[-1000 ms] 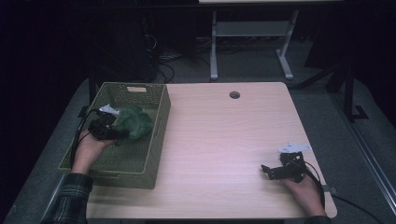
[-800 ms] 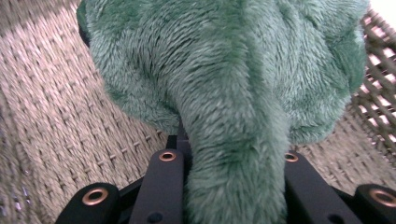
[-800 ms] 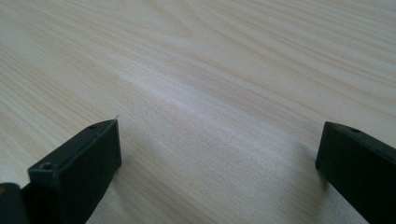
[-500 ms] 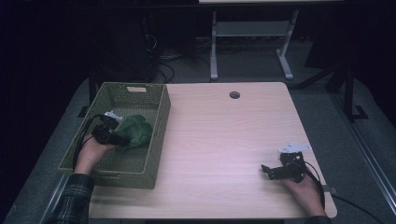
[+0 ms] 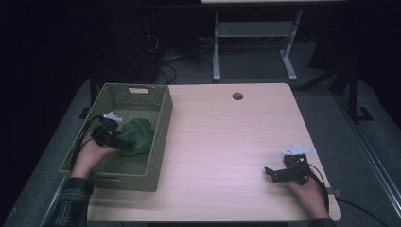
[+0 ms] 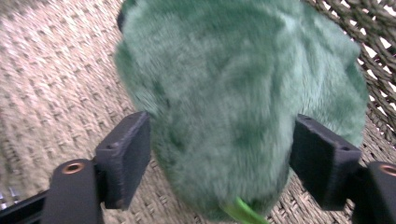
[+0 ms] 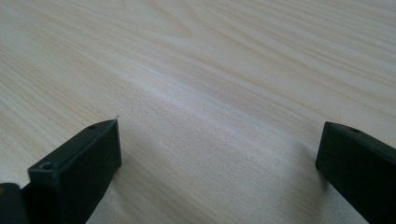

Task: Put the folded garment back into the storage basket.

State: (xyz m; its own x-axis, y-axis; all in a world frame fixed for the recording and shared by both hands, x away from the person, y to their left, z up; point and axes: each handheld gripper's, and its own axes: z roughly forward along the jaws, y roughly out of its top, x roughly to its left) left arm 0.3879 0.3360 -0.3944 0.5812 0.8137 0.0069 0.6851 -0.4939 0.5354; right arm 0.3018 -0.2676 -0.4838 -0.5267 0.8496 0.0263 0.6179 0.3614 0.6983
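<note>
Green plush in the basket, your left jaws just opened off it.

Table [image 5: 227, 142]: light wood. Basket [image 5: 163, 118] at 9 o'clock: olive wicker. Plush toy [image 5: 137, 136] lies inside it, fuzzy dark green, rounded, bright green tag underneath. Left gripper [image 5: 124, 142]: jaws spread, flanking the toy. Right gripper [image 5: 270, 174] at 4 o'clock: wide open, empty.

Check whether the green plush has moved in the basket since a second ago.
Yes. The plush has dropped toward the near end of the basket, away from the far handle slot, and lies between the left tool's just-opened jaws.
</note>
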